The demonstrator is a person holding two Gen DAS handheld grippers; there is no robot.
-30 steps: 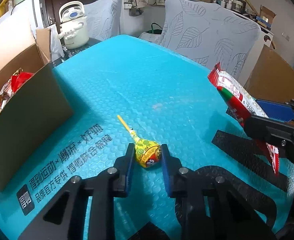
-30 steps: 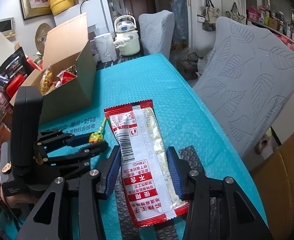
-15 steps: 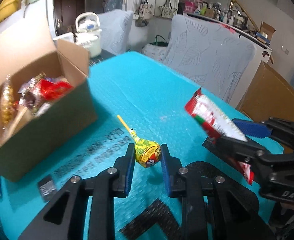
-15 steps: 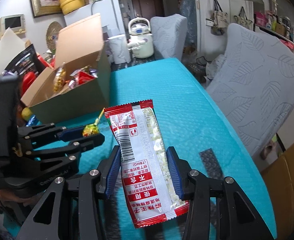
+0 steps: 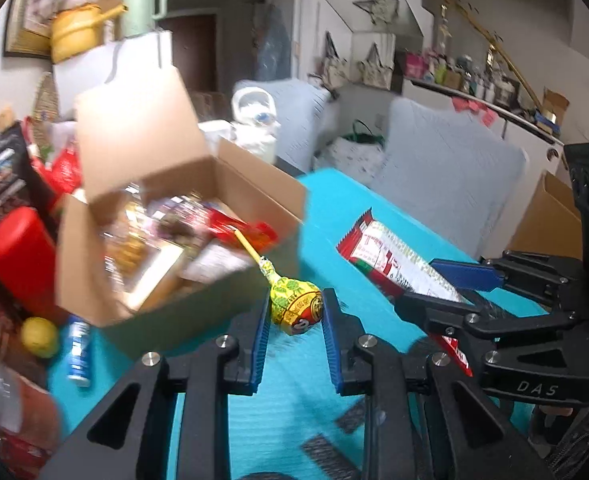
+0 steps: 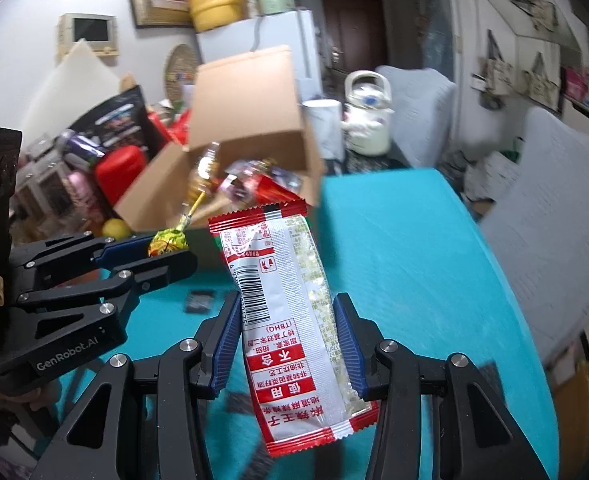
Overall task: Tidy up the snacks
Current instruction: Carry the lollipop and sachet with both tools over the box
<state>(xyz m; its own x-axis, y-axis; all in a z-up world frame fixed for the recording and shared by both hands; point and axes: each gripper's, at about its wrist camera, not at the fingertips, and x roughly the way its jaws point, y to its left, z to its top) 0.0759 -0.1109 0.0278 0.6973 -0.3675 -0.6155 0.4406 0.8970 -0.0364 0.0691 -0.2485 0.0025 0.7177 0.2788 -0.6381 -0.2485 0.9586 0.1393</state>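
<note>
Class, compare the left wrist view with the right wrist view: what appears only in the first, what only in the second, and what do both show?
Only the left wrist view shows the blue can lying beside the box.

Only the right wrist view shows the wall panel with a screen and the packet's barcode.

Both show the left gripper shut on the lollipop, the right gripper shut on the red-and-white snack packet, the open cardboard box of snacks, and the teal table.

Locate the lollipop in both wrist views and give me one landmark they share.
Left wrist: the lollipop sits at centre, clamped in the left gripper, stick pointing toward the box.
Right wrist: the lollipop is at centre left, in the left gripper.
Shared landmark: the open cardboard box of snacks behind it.
</note>
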